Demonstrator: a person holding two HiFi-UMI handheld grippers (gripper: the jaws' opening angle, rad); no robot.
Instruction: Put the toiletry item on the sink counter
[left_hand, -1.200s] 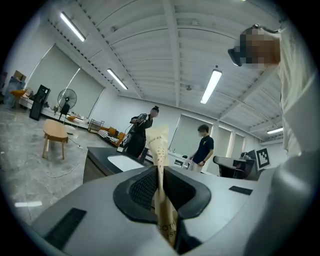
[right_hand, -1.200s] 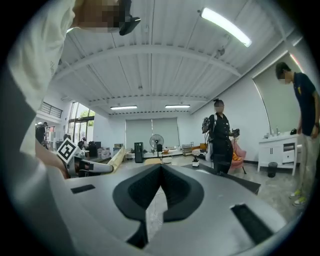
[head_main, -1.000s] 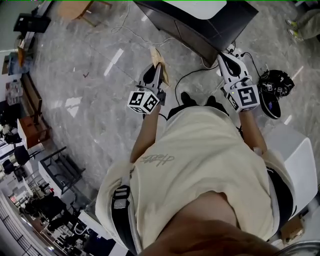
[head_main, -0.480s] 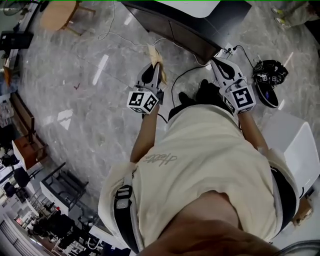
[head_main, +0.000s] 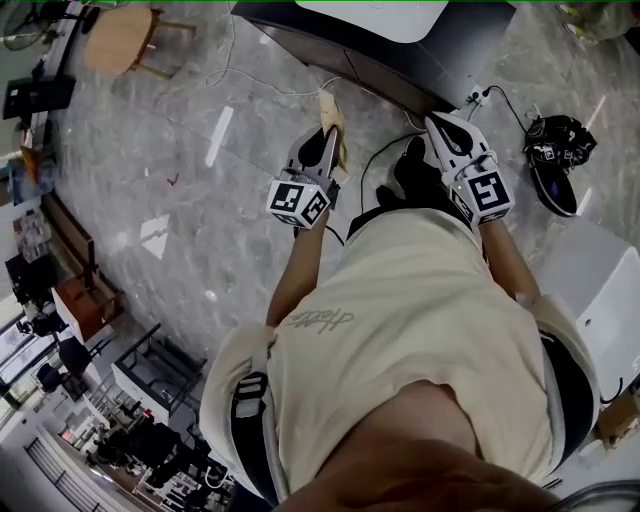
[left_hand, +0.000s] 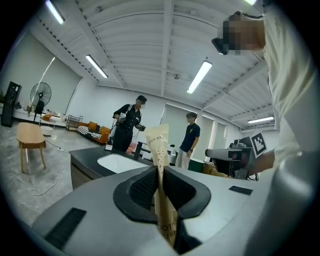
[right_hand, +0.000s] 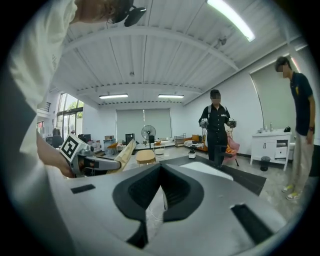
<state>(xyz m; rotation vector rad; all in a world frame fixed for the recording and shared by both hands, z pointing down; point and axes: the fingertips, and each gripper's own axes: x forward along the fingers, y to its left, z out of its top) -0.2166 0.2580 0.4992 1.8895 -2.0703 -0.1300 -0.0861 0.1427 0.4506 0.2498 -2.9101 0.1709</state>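
A tan paper toiletry packet (head_main: 333, 118) sticks out forward from my left gripper (head_main: 322, 150), whose jaws are shut on it. In the left gripper view the packet (left_hand: 159, 145) stands upright between the black pads (left_hand: 145, 187). Ahead lies the dark sink counter (head_main: 350, 50) with a white basin (head_main: 385, 15), still some way off, above the floor. The counter (left_hand: 85, 155) and basin (left_hand: 117, 162) show beyond the packet. My right gripper (head_main: 447, 125) is held level beside it, shut and empty, and its jaws (right_hand: 161, 172) point at the counter (right_hand: 245, 180).
Two people stand behind the counter, one in black (left_hand: 127, 127) and one in dark blue (left_hand: 190, 140). A wooden stool (head_main: 120, 40) stands at the far left. Cables (head_main: 375, 150) cross the marble floor. Black gear (head_main: 560, 150) and a white box (head_main: 590, 290) are on my right.
Both grippers have come a little closer to the sink counter, the left still carrying the packet. The view has swung slightly, bringing the counter's front edge nearer the grippers.
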